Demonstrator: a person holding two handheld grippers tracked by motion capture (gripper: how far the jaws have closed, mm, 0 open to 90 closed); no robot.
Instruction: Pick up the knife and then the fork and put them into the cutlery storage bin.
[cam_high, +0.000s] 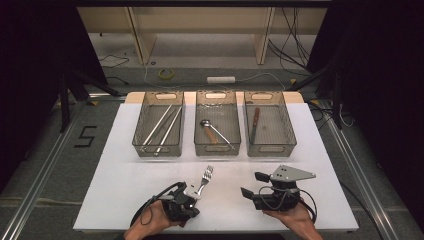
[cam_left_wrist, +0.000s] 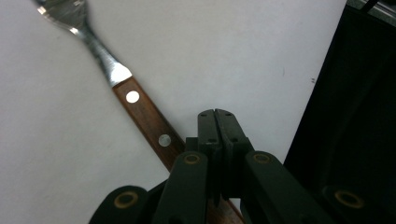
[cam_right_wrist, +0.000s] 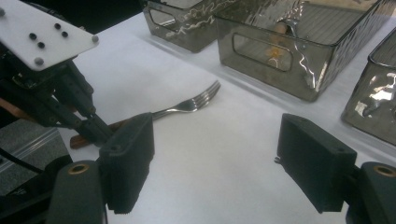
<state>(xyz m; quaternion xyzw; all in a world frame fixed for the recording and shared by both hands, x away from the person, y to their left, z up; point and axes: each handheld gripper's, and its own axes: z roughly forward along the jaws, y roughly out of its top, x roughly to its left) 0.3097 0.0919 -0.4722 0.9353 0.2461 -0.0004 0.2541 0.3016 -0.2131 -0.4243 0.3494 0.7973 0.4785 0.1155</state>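
Left gripper clamped on fork handle, right gripper idle and open.

Lower centre-left of the high view: left gripper (cam_high: 192, 192) has its jaws shut on the wooden end of the steel fork with riveted brown wooden handle (cam_high: 205, 179), which lies on the white table (cam_high: 125, 165), tines toward the three smoked-plastic bins (cam_high: 217, 131) at upper centre. Lower right: right gripper (cam_high: 254, 184) with jaws spread wide, nothing between them.

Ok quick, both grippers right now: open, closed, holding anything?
Left gripper: closed on the fork, by its wooden handle.
Right gripper: open, nothing between its jaws.
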